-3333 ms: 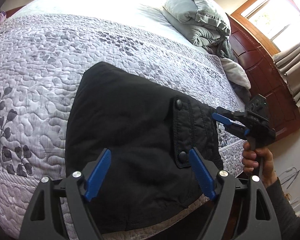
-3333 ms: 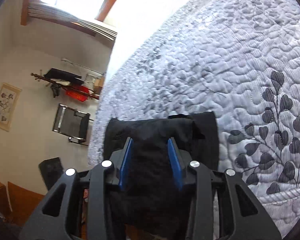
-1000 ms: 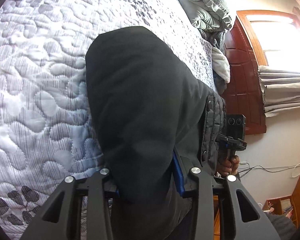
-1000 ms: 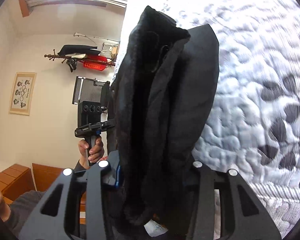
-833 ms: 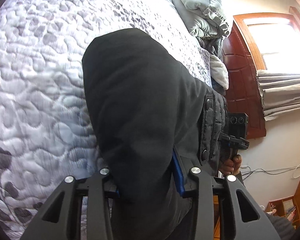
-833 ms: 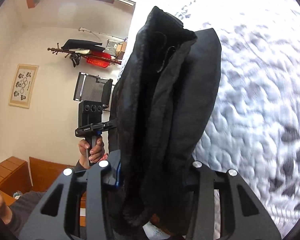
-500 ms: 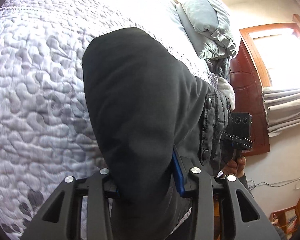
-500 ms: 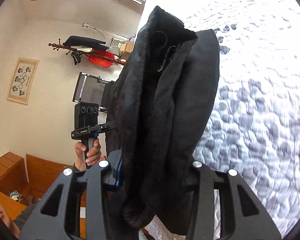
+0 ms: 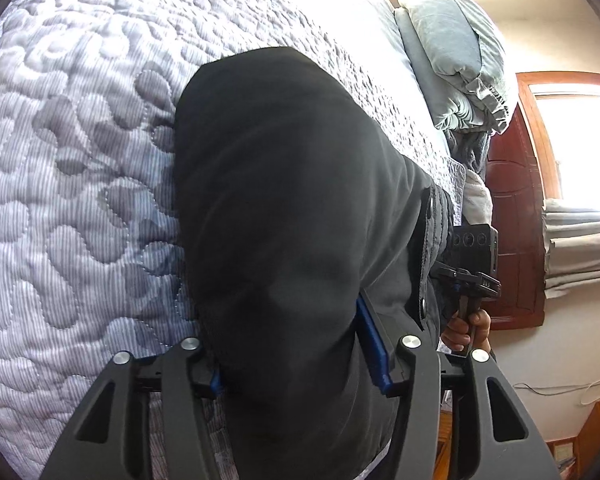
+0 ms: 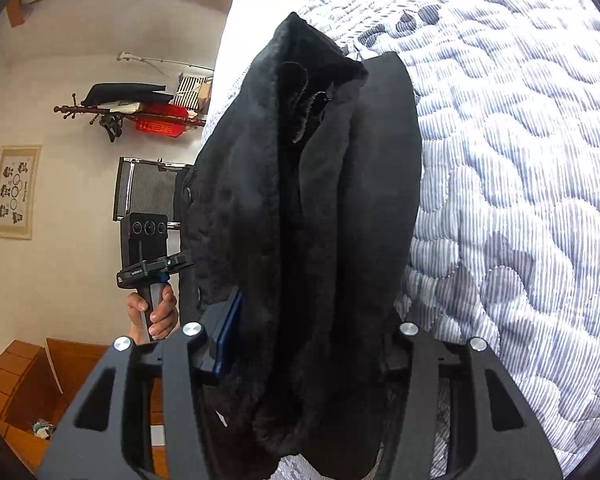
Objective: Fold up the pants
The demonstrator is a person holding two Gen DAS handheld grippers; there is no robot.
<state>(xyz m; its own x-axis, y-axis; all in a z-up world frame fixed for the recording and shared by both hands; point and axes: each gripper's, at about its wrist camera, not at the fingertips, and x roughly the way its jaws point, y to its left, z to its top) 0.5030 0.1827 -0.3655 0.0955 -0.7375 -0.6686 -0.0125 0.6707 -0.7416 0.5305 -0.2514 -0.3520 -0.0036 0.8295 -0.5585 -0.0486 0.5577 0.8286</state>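
Observation:
The black pants (image 9: pixel 284 216) are folded into a thick bundle and held up over the quilted bed (image 9: pixel 72 152). My left gripper (image 9: pixel 300 364) is shut on one end of the bundle; a snap-button flap shows at its right side. My right gripper (image 10: pixel 304 352) is shut on the other end, where the fleecy black lining (image 10: pixel 268 184) faces me. Each view shows the other gripper in a hand beyond the pants: the right one (image 9: pixel 466 276) and the left one (image 10: pixel 150 256). The fabric hides most of the blue fingers.
A grey duvet heap (image 9: pixel 456 56) lies at the head of the bed. A dark wooden headboard (image 9: pixel 512 208) and a bright window (image 9: pixel 580 136) stand behind it. A coat rack (image 10: pixel 132 116), a black chair (image 10: pixel 148 192) and a wooden box (image 10: pixel 32 380) stand beside the bed.
Both grippers, first open around the flat pants on the bed, have shut on them and lifted the bundle. In the last second the bundle has tilted slightly over the bed.

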